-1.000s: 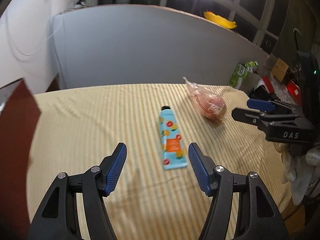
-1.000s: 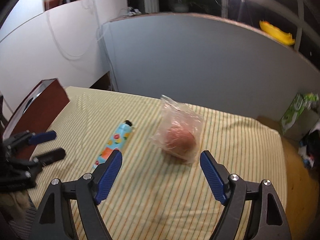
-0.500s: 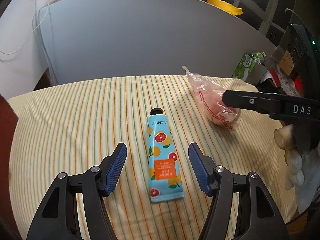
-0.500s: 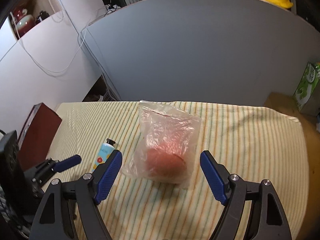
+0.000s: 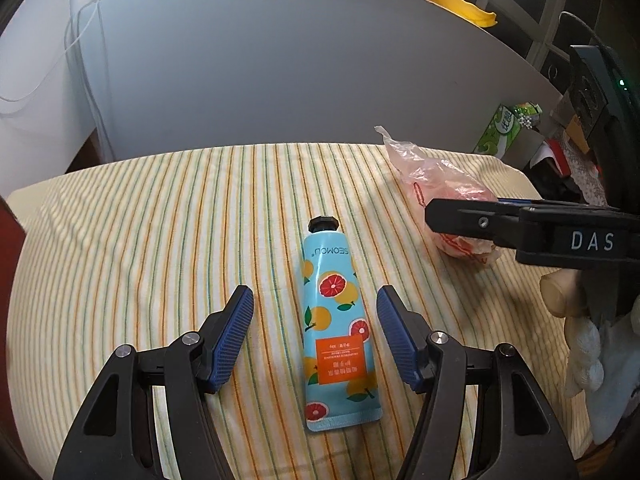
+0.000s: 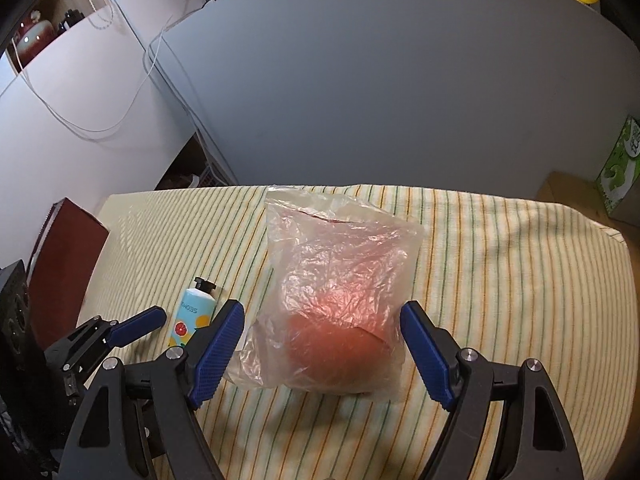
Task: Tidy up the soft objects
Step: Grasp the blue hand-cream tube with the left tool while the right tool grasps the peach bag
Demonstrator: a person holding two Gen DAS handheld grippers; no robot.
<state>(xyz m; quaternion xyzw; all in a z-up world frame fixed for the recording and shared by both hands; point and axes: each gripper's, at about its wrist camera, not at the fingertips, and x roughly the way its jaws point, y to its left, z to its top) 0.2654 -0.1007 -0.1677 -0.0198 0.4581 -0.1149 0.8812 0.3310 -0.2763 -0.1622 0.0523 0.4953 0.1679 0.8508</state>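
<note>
Left wrist view: the left gripper (image 5: 314, 334) hangs over the yellow cloth with green and orange stripes (image 5: 140, 240), jaws apart, blue ribbed pads clear of everything. Between them lies the light-blue squeeze tube printed with grapefruit and oranges (image 5: 336, 320) — flat on the cloth, black cap pointing away, crimped end nearest the camera, an orange label panel on its lower half. This view alone shows the tube's full length; it also shows the right gripper (image 5: 460, 222) side-on from the right edge, covering part of the bag, with a pale-gloved hand (image 5: 580, 340) below it.

Right wrist view: the right gripper's jaws stand wide apart, either side of the crinkled clear plastic bag holding a round reddish-orange object (image 6: 336, 320); the pads do not press it. The bag rests on the cloth, its loose top lying flat towards the grey panel (image 6: 380, 80). Only the tube's cap end shows here, just left of the bag. A dark red-brown box (image 6: 64, 264) stands at the cloth's left edge.
</note>
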